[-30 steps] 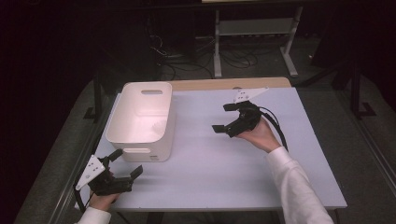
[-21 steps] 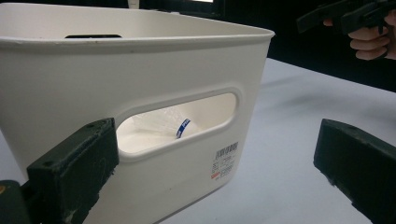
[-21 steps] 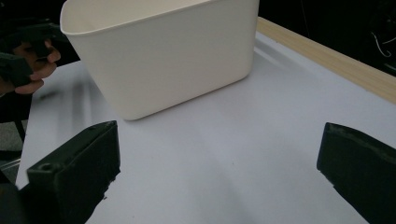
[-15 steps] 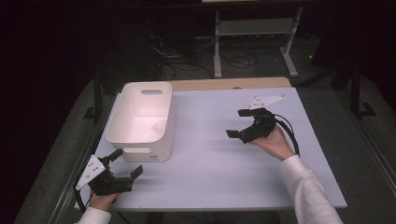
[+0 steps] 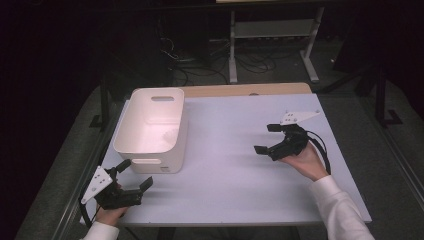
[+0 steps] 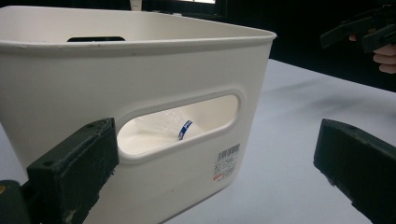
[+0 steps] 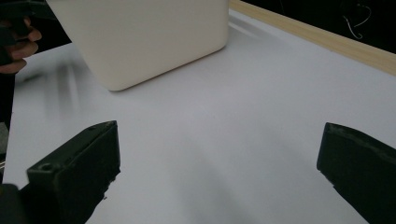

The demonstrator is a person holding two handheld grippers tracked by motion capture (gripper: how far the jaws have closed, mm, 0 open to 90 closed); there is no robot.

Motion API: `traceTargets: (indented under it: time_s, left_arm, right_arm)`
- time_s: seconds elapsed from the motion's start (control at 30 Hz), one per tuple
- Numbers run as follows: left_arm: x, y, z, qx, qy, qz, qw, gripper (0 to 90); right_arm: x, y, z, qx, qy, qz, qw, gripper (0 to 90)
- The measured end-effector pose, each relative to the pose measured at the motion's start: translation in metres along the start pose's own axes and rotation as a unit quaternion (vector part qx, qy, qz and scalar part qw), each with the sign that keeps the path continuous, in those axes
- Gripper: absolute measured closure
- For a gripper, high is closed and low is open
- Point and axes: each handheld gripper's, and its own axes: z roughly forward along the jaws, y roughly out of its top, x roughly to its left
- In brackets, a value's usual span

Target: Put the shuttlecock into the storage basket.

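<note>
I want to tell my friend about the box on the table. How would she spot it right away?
Look at the pale table in the dark room, then go to its left half, in front of the left gripper. There stands the white plastic bin, open on top. It has rounded corners, a long handle slot in each end wall and a small barcode sticker by one slot.

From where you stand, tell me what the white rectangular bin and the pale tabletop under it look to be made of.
White rectangular bin: probably moulded plastic with a smooth satin finish, judging by its rounded corners, rolled rim, cut-out handle slot and barcode sticker. Pale tabletop: a smooth matt sheet, perhaps laminate or a mat, showing soft shadows without glare. A light wood-coloured strip along its far edge suggests a wooden board beneath, though that is uncertain.
</note>
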Motion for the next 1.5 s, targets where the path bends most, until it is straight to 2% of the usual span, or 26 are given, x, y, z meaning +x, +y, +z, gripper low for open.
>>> traceTargets:
  time_s: [0.3,0.53,0.67,0.87,1.1,1.5]
  left_arm:
    - [0.0,0.0,0.0,-0.002,-0.003,-0.004,1.0,0.0]
    - [0.0,0.0,0.0,-0.001,-0.004,0.001,1.0,0.0]
    - [-0.001,0.0,0.0,-0.004,-0.004,-0.004,1.0,0.0]
    - [0.0,0.001,-0.002,0.002,-0.003,0.005,1.0,0.0]
    - [0.0,0.001,-0.002,-0.002,-0.002,0.004,1.0,0.0]
    - [0.0,0.001,-0.002,-0.001,-0.003,0.007,1.0,0.0]
  right_arm:
    - [0.005,-0.014,-0.008,-0.001,-0.002,0.008,1.0,0.0]
    - [0.008,-0.026,-0.014,0.002,-0.003,0.011,0.9999,0.0]
    - [0.009,-0.03,-0.015,-0.001,-0.011,0.012,0.9999,0.0]
    - [0.013,-0.04,-0.022,-0.006,-0.011,0.017,0.9998,0.0]
    - [0.014,-0.049,-0.029,-0.011,-0.015,0.017,0.9997,0.0]
    - [0.016,-0.066,-0.037,-0.003,-0.025,0.019,0.9995,0.0]
